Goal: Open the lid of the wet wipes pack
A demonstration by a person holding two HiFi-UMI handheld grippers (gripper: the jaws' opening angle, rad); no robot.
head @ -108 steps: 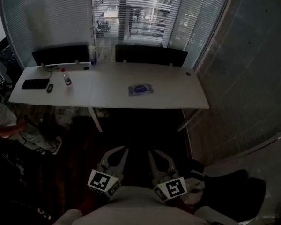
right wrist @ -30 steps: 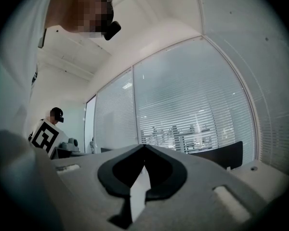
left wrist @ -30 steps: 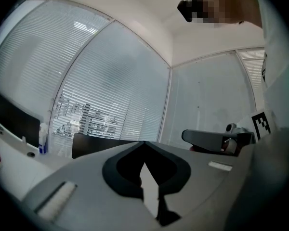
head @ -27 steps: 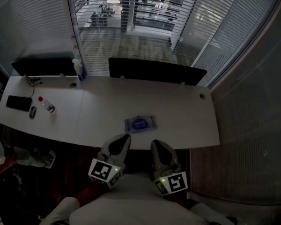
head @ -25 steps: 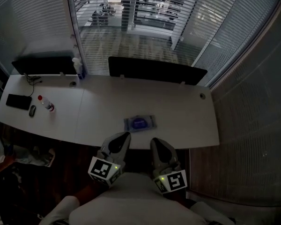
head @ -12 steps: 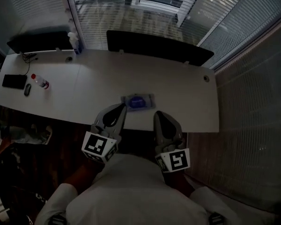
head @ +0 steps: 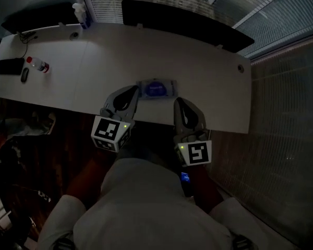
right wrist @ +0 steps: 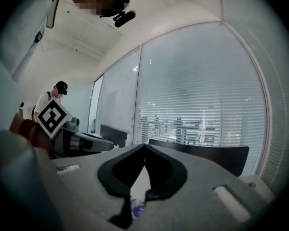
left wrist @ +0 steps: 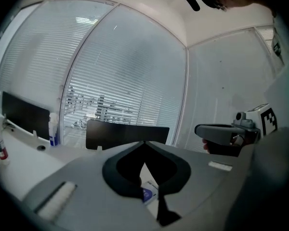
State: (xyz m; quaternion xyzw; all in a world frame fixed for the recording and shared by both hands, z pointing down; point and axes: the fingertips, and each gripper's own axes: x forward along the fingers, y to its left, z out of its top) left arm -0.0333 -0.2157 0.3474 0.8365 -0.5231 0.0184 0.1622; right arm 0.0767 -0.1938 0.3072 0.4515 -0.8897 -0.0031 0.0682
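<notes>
- The wet wipes pack (head: pixel 156 88) is lying flat on the white desk (head: pixel 208 77), near its front edge, with its blue lid facing up.
- You are holding the left gripper (head: pixel 132 91) with its jaws together on nothing, the tips just beside the pack's left end.
- You are holding the right gripper (head: pixel 178 103) closed and empty too, near the pack's right end.
- A bottle (head: pixel 37 64) and a dark flat device (head: pixel 10 65) are lying well apart from the pack, at the desk's left end.
</notes>
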